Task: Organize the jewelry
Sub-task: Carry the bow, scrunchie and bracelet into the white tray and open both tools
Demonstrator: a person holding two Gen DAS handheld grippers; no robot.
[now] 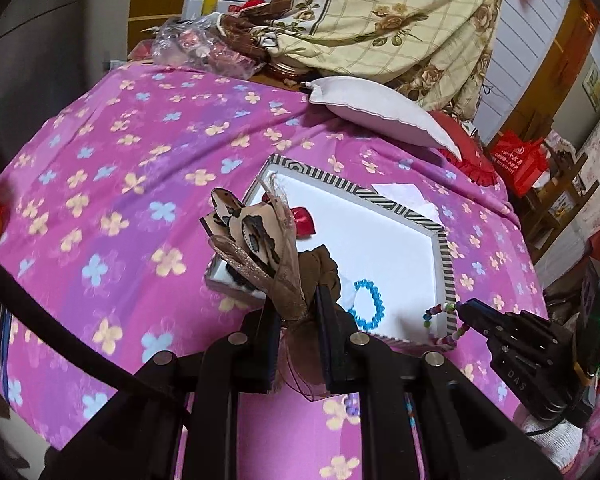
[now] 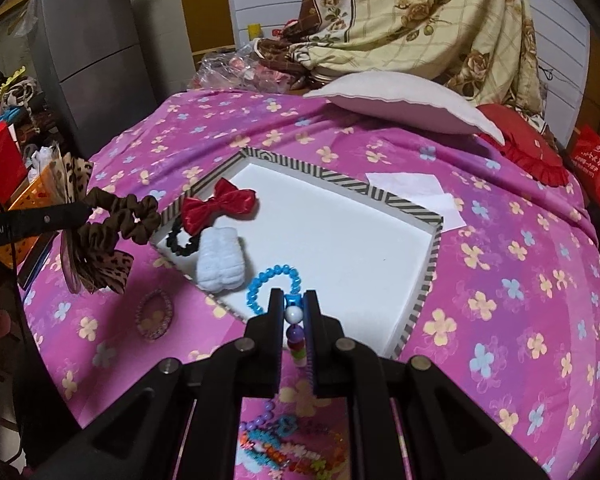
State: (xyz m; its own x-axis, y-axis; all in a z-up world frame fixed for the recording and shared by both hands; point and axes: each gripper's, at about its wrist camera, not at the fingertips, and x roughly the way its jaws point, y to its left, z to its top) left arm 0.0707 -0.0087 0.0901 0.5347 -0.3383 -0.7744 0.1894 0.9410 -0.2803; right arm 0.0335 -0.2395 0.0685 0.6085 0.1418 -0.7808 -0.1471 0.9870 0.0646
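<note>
Both grippers are carrying pieces toward the striped tray [image 2: 428, 276] lying on the pink flowered bedspread [image 1: 112, 184]. The left gripper [image 1: 298, 320] is clamped on a brown scrunchie with a leopard-print bow [image 1: 256, 248], held above the tray's near left corner. The right gripper [image 2: 293, 312] has its jaws closed on a strand of mixed beads [image 2: 294, 336], probably a bracelet, hanging over the tray's near edge.

Already in the tray are a red bow [image 2: 218, 204], a black hair tie [image 2: 180, 240], a white scrunchie [image 2: 218, 262] and a blue bead bracelet [image 2: 276, 284]. More beads [image 2: 284, 440] lie on the bedspread, near the camera.

Next, each piece needs lowering onto bare white tray floor, clear of the others, then releasing.
</note>
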